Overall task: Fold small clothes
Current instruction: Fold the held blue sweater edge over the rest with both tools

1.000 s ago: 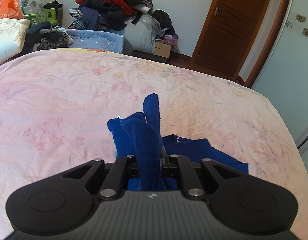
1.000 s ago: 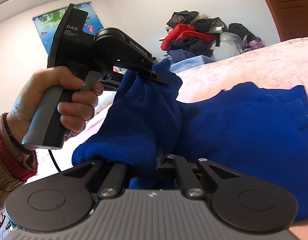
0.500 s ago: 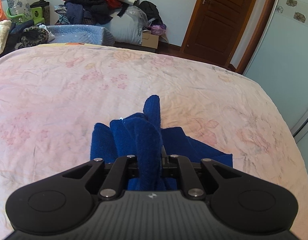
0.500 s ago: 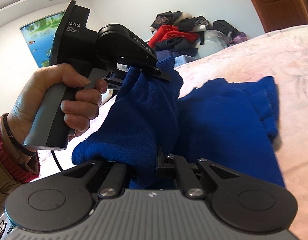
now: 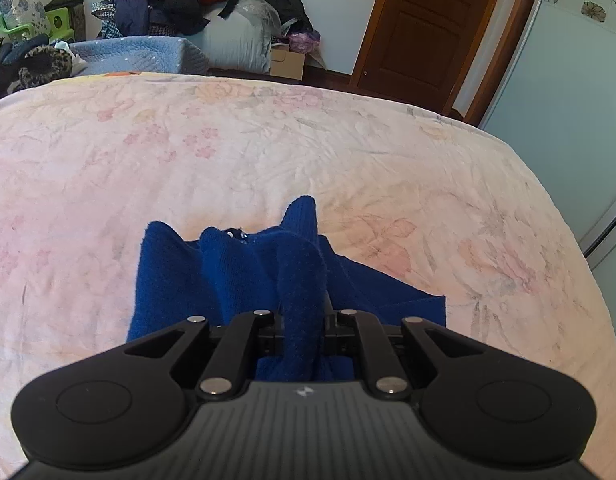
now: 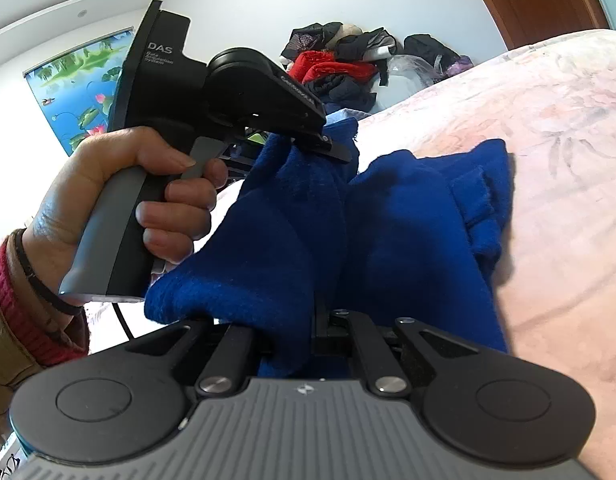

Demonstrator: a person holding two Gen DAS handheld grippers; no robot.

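The bed (image 5: 267, 152) is covered by a pink flowered sheet, and the blue garment (image 6: 408, 220) is spread near its closer edge, partly lifted. One bunched edge is clamped tight by the left gripper (image 6: 328, 146), another by the right gripper (image 6: 308, 336). If they're pulled apart unevenly, the fold could probably be dragged crooked, or thick fleece slipped out.

The blue garment (image 5: 243, 276) hides both grippers' jaws where they clamp it
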